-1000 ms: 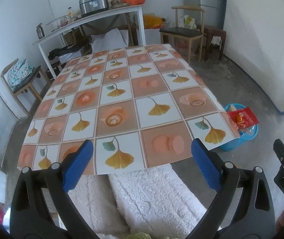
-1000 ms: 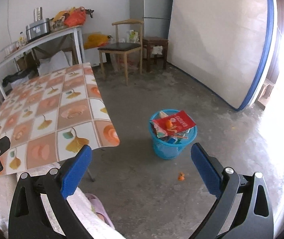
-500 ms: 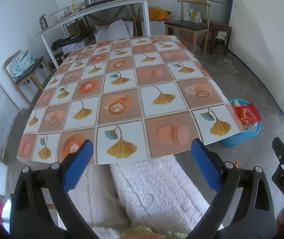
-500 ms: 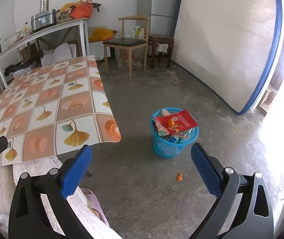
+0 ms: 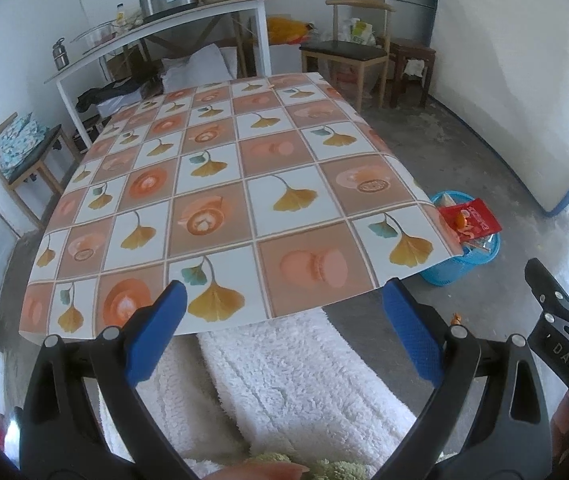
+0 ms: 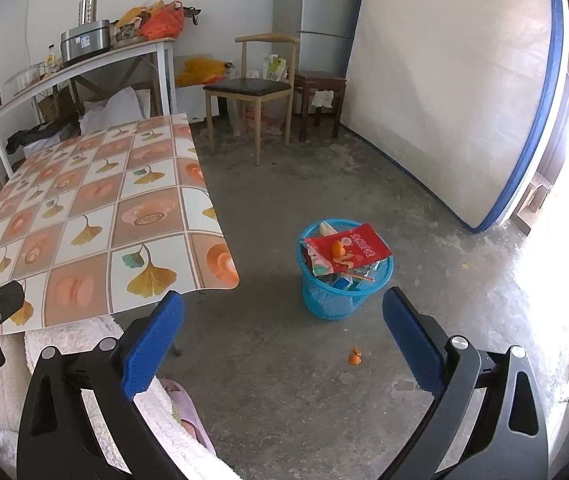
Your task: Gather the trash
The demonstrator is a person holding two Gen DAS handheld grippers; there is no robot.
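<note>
A blue mesh trash basket (image 6: 346, 290) stands on the concrete floor right of the table, piled with wrappers and a red packet (image 6: 354, 248) with orange peel on top; in the left wrist view the basket (image 5: 464, 252) peeks past the table corner. A small piece of orange peel (image 6: 355, 357) lies on the floor in front of the basket. My left gripper (image 5: 284, 332) hangs open over the table's near edge, holding nothing. My right gripper (image 6: 284, 340) is open above the floor, short of the basket. The table with the leaf-patterned cloth (image 5: 224, 200) carries no trash.
A person in white fleecy clothing (image 5: 296, 384) sits at the table's near edge. A wooden chair (image 6: 258, 88) and dark stool (image 6: 320, 84) stand at the back, a white side table (image 6: 84, 64) with a cooker and bags, a fridge, and a mattress (image 6: 456, 92) against the right wall.
Both cameras have shifted slightly: the left view drew back and rose over the table, then tilted; the right view swung a little, with the basket sliding to the right. Both grippers stayed open.
</note>
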